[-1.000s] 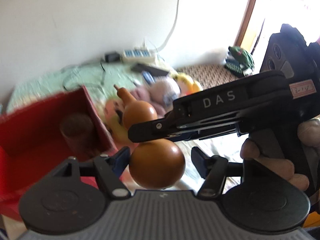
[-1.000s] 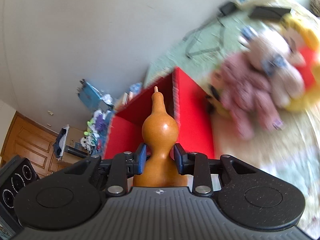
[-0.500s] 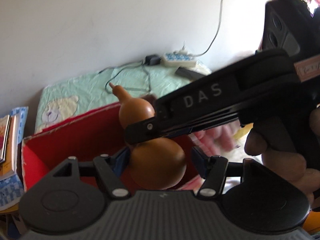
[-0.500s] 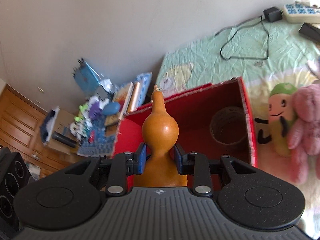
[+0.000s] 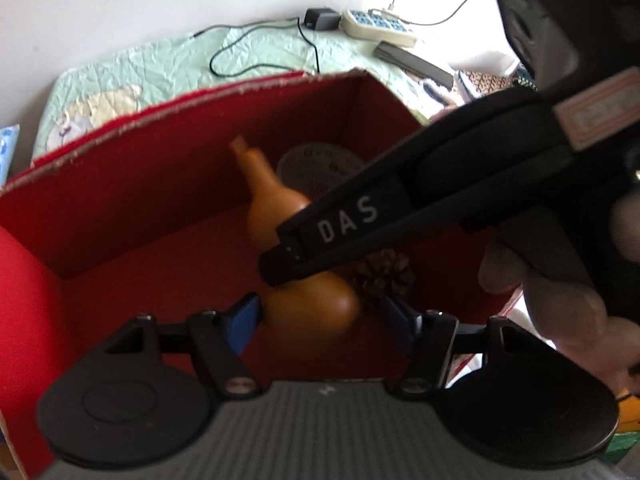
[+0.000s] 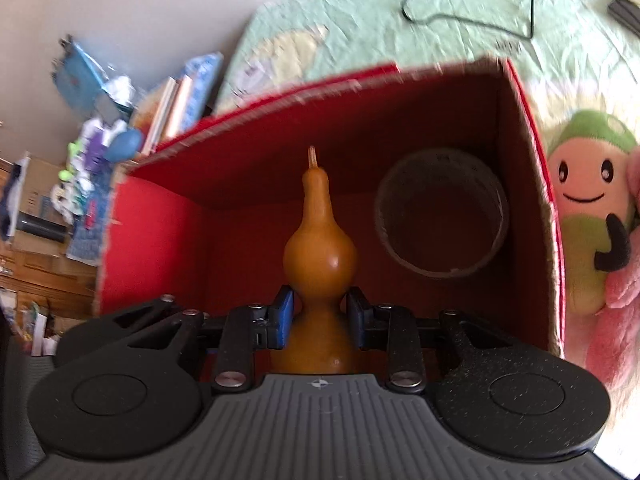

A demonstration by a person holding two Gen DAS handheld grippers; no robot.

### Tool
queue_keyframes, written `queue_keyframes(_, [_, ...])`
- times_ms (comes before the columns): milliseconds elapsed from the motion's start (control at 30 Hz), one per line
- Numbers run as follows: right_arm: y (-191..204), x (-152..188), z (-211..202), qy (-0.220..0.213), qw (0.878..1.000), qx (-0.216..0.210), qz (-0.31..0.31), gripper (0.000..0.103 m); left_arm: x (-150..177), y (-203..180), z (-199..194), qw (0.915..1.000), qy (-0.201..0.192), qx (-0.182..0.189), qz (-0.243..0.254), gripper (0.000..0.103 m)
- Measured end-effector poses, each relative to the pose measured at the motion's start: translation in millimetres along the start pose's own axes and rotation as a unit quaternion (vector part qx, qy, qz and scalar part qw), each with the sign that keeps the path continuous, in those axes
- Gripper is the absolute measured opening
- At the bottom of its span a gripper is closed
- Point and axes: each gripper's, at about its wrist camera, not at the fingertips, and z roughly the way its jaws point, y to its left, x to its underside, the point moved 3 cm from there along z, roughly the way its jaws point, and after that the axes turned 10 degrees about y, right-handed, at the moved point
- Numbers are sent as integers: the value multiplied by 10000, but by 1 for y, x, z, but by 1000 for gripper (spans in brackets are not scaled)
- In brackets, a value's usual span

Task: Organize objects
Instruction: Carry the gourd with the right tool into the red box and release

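Note:
An orange-brown gourd [image 6: 320, 248] points stem-first into the open red box [image 6: 160, 240]. My right gripper [image 6: 320, 316] is shut on its narrow waist. In the left wrist view one black right finger [image 5: 352, 220], marked DAS, crosses in from the right over the gourd [image 5: 312, 308]. My left gripper [image 5: 320, 318] is open, its blue pads on either side of the gourd's lower bulb; the right pad stands clear of it. A tape roll [image 6: 442, 216] leans in the box's far right corner, and a pine cone [image 5: 384, 276] lies on the box floor.
The box sits on a pale green sheet [image 5: 160, 64] with a power strip [image 5: 376, 26], a black cable and a dark remote [image 5: 412, 62]. A green-capped plush [image 6: 584, 208] and a pink plush [image 6: 624, 300] press against the box's right wall. Books [image 6: 176, 104] lie left of it.
Both grippers swung left from above the plush toys to the red box. The gourd, still held by the right gripper, now reaches down inside the box.

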Motion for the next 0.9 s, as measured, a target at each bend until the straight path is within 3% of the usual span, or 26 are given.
queue_keyframes(200, [0, -7, 9, 119, 9998, 152, 30, 14, 2, 10, 4, 9997, 103, 202, 54, 70])
queue_keyframes(367, [4, -14, 19, 21, 9982, 548, -234, 15, 5, 19, -2, 9999, -1, 104, 89, 73])
queue_keyframes(533, [-3, -14, 13, -118, 9996, 231, -75, 21, 15, 37, -17, 9997, -178, -166, -86, 73])
queue_keyframes(700, [-12, -18, -1, -471, 9986, -22, 238, 23, 1, 67, -23, 9974, -317, -410, -496, 74])
queue_keyframes(833, [-9, -22, 5, -313, 9985, -130, 428, 25, -3, 77, -22, 9952, -326, -458, -797, 74])
queue_keyframes(900, [-6, -24, 14, -258, 9982, -133, 522, 26, -2, 73, -22, 9943, -364, -675, -737, 74])
